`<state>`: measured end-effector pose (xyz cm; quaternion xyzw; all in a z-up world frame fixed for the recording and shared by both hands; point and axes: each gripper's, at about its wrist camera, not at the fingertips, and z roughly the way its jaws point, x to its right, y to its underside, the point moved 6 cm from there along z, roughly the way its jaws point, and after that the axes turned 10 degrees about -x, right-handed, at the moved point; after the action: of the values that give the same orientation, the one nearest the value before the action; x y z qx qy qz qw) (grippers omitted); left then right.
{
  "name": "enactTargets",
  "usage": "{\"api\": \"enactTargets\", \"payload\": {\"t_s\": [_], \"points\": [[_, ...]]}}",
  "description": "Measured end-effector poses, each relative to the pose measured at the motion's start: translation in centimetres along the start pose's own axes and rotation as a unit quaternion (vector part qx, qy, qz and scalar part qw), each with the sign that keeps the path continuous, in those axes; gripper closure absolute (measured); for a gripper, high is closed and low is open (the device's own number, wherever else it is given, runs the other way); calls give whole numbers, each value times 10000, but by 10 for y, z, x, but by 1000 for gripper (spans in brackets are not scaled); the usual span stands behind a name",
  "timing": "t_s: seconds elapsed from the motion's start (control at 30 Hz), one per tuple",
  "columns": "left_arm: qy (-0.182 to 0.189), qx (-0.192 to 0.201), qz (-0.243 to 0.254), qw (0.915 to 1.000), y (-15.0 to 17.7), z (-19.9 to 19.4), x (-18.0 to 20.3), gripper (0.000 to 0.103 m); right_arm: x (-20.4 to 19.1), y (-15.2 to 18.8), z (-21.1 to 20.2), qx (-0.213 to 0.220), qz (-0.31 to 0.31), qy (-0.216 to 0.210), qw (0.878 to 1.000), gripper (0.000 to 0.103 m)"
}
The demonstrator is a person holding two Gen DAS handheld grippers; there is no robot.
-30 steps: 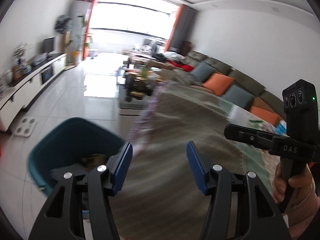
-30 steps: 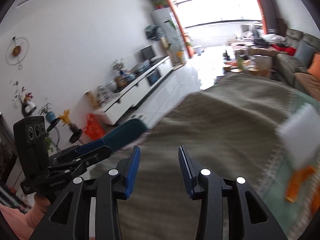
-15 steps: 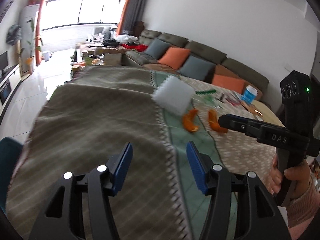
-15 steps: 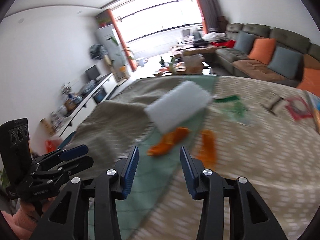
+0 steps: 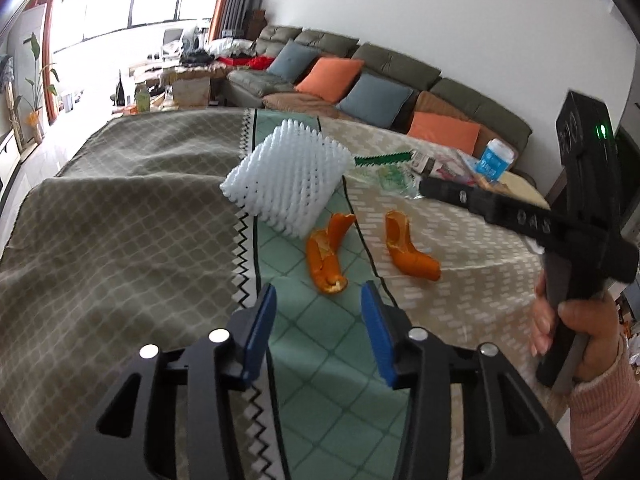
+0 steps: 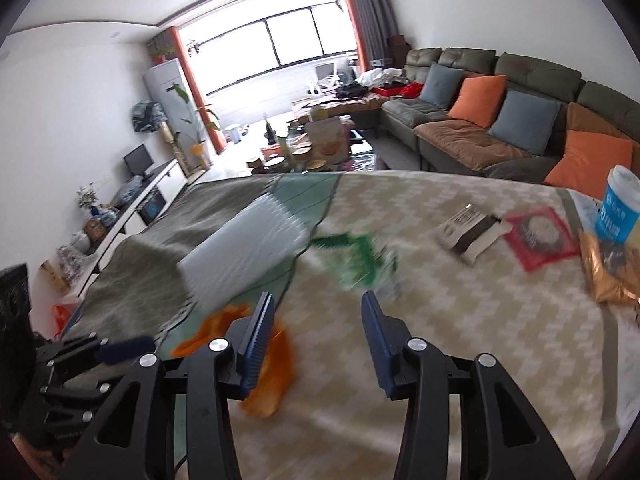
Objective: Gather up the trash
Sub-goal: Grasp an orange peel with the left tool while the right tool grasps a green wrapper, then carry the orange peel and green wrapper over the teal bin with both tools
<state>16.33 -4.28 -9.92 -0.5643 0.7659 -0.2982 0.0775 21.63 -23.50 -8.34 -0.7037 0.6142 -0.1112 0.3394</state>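
On the tablecloth lie a white foam net [image 5: 286, 182], two orange peels [image 5: 326, 256] [image 5: 408, 254] and a green wrapper [image 5: 382, 160]. My left gripper [image 5: 317, 300] hovers just short of the nearer peel, its jaws closing with nothing between them. The right gripper [image 5: 424, 189] reaches in from the right, above the green wrapper. In the right wrist view, my right gripper [image 6: 316, 308] is opening and empty, with a blurred peel [image 6: 276, 384] under its left finger. The foam net [image 6: 244, 260] and green wrapper [image 6: 356, 260] lie ahead of it. The left gripper [image 6: 136, 346] shows at lower left.
Farther right on the table are a black-and-white packet [image 6: 468, 232], a red packet [image 6: 540, 236], a gold wrapper [image 6: 608, 276] and a blue-labelled tub [image 6: 618, 208]. A long sofa [image 5: 360, 68] with cushions runs behind the table. A hand in a pink sleeve [image 5: 576, 332] holds the right gripper.
Both views have swung from the teal bin beside the table onto the tabletop and closed in on the peels and foam net. The left jaws stand narrower than before, the right slightly wider.
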Motion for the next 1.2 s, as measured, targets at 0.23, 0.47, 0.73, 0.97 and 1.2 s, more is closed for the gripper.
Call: {"api": "enactTargets", "payload": {"t_s": [0.23,0.47,0.73,0.97,1.2], "points": [[-68,-276,16,9996,-4,15,2,66,11,-25,27,-168,-90,178,9997,55],[-148,-321,25,9994,-9,22,1,85,10,-27,37,-233,-295,320,9988,57],[-142,-179,78,9997,-11,19,7,87,8,-23,37,-289,-426,353,9981,87],[-60,57,204,9998,-6,5,10,87,7,-18,22,-141,-416,249,9987,88],[-39,327,266,9991,5,-18,4,87,2,-9,-1,39,-279,-102,9996,88]]}}
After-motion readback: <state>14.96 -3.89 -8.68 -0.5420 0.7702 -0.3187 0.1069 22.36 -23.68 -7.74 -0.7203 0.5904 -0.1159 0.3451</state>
